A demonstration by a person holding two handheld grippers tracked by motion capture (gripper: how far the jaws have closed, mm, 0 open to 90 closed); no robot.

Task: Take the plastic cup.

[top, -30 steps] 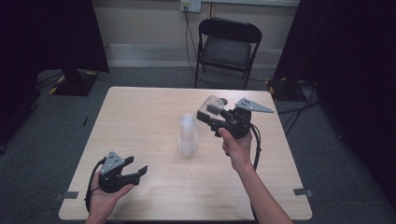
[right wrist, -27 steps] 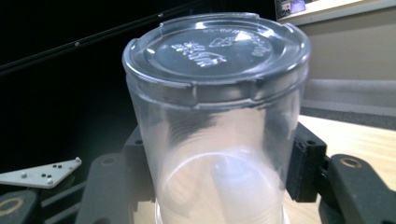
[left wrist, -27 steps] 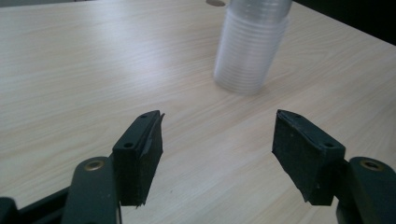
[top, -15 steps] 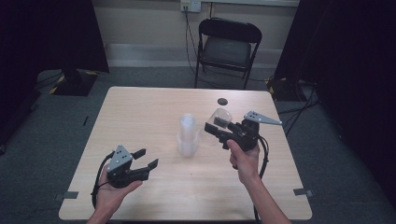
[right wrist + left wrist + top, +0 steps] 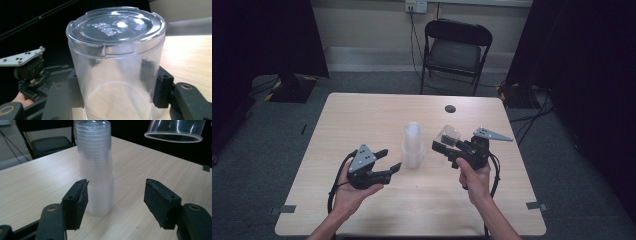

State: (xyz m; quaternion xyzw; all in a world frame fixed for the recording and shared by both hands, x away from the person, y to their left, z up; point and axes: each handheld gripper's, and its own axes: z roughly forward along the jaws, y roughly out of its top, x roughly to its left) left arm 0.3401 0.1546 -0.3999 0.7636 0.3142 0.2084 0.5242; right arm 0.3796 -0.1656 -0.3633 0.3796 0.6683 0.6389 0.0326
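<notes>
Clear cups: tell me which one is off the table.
The single clear cup clamped upside down in the right gripper, its fingers on either side. The other cups stay nested in the stack standing on the table ahead of the open left gripper.

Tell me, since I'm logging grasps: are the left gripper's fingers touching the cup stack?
Apart. In the left gripper view, the open fingers stop short of the cup stack, with bare table visible between them.

black folding chair [image 5: 456, 50], grey floor [image 5: 272, 130]

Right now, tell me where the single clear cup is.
In the high view the single clear cup is clamped in the right tongs, right of the cup stack.
</notes>
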